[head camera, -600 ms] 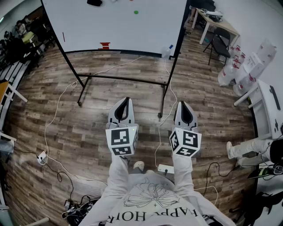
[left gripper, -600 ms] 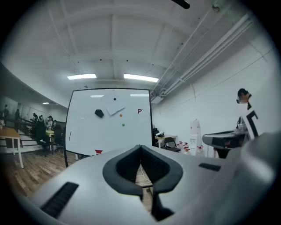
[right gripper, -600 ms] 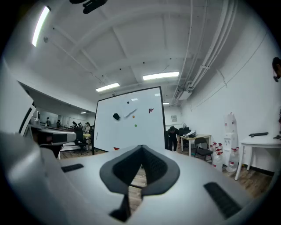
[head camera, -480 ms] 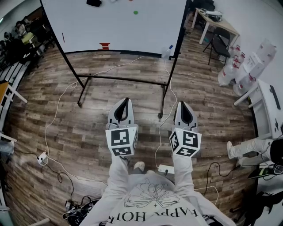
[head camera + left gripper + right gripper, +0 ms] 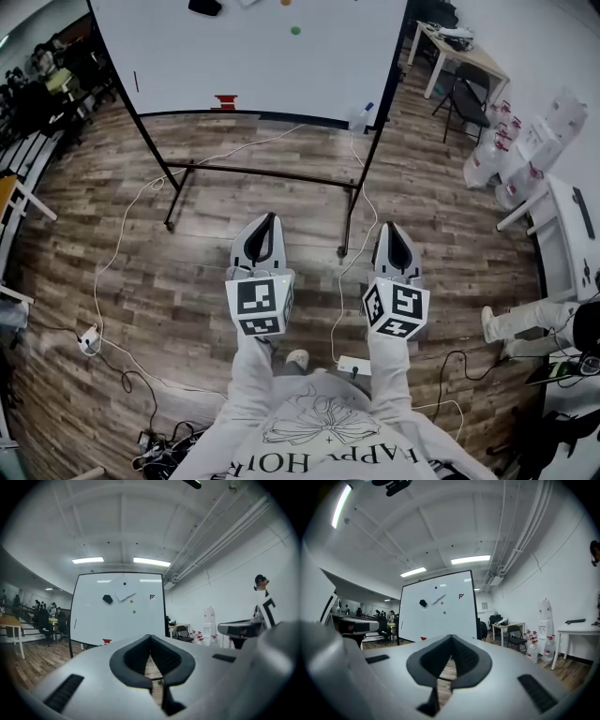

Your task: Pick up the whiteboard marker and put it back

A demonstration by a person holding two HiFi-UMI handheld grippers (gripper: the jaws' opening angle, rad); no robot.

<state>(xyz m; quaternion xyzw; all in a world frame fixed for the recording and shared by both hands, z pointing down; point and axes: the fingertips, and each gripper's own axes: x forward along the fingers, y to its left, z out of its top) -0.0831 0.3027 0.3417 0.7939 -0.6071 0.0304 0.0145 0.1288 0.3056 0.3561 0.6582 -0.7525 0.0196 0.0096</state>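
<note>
The whiteboard point(image 5: 253, 56) stands on its frame well ahead across the wooden floor point(image 5: 112, 234), and the task looks not yet begun. The left gripper point(image 5: 270, 219) and right gripper point(image 5: 391, 229) are both held level toward it, each with its jaws closed together on nothing. The marker point(image 5: 134, 81) is hard to be sure of. I take it to be the thin dark stick near the board's left edge, upright with its long axis vertical. Its cap end is too small to tell. Approach, pick-up and return all remain.
</note>
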